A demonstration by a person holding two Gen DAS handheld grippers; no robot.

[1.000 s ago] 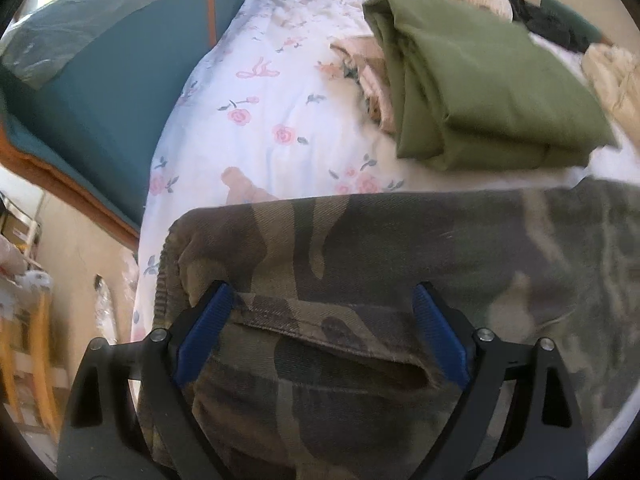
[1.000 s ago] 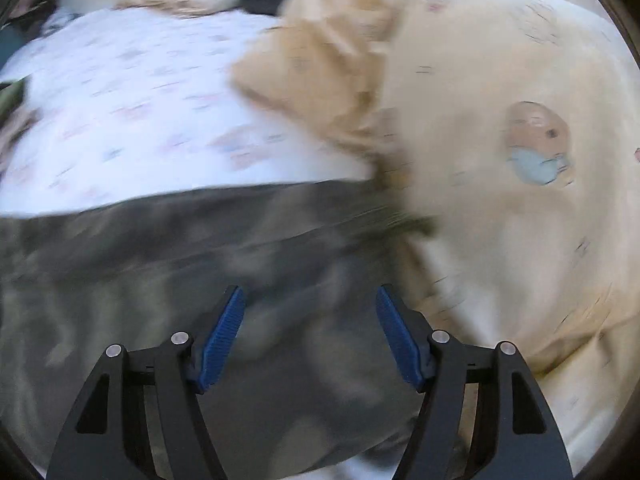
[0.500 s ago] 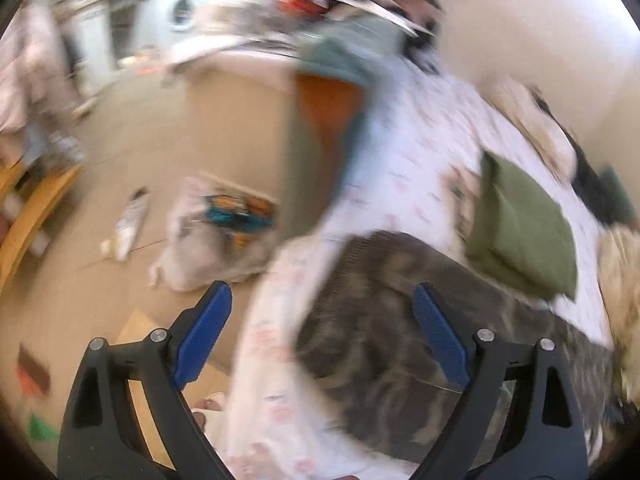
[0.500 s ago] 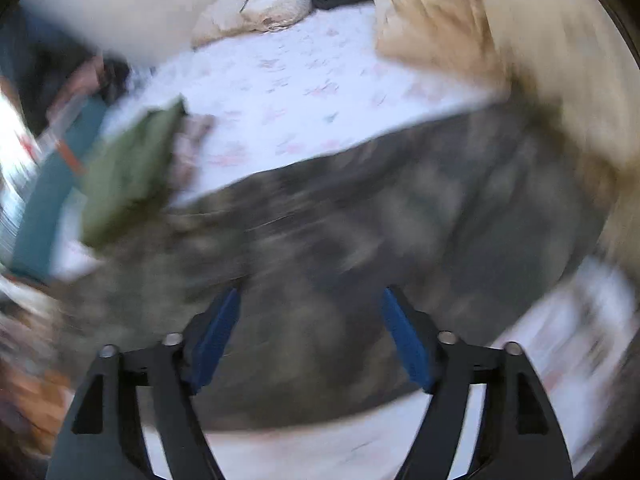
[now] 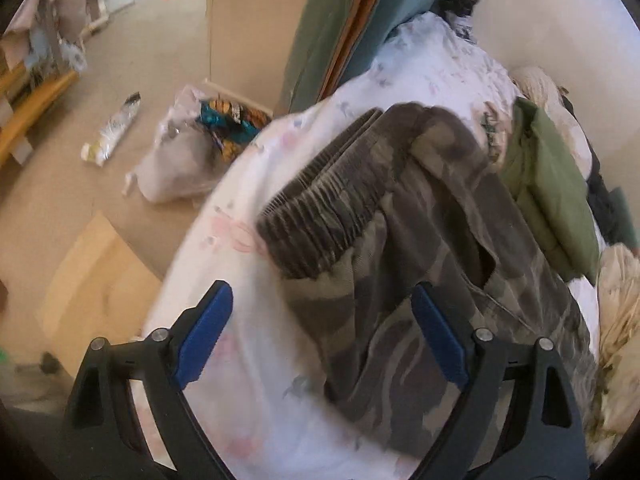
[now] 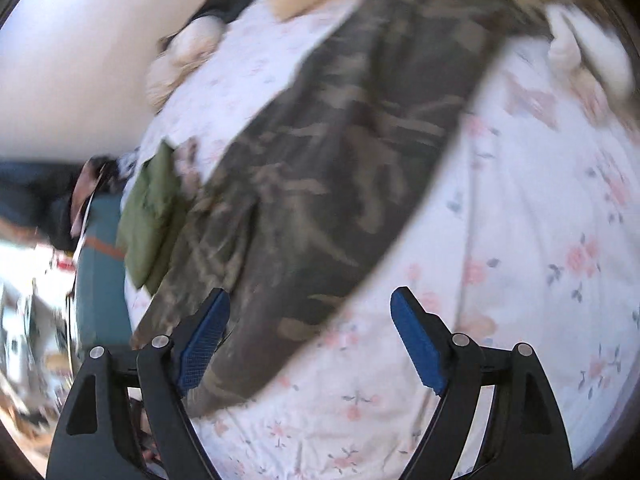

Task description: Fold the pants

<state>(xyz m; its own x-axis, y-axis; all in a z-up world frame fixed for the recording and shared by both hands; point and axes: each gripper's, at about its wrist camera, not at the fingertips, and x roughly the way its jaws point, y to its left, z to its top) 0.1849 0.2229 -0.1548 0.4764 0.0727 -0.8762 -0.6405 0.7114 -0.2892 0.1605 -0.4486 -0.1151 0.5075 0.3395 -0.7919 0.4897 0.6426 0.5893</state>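
While both tongs hang spread and empty above the bed (image 5: 256,400), the camouflage pants (image 5: 432,248) lie stretched along it, the ribbed waistband (image 5: 320,204) near the bed's floor-side edge in the left view and the legs running toward the far end in the right view (image 6: 340,168). The left tongs (image 5: 322,334) straddle the pants' near edge just below the waistband; the right tongs (image 6: 310,336) hover over the near edge of the leg part. Judging from this, the pants look halved lengthwise, so the next fold would likely bring 1 end over the other: pinch both layers at matching corners, lift together and lay the fabric square (the right view is blurred, so exact edges are hard to read). A folded green garment (image 5: 552,200) sits just beyond the pants. On the floor, a pale bag (image 5: 188,160) gapes, with colourful crumpled stuff showing at its mouth.
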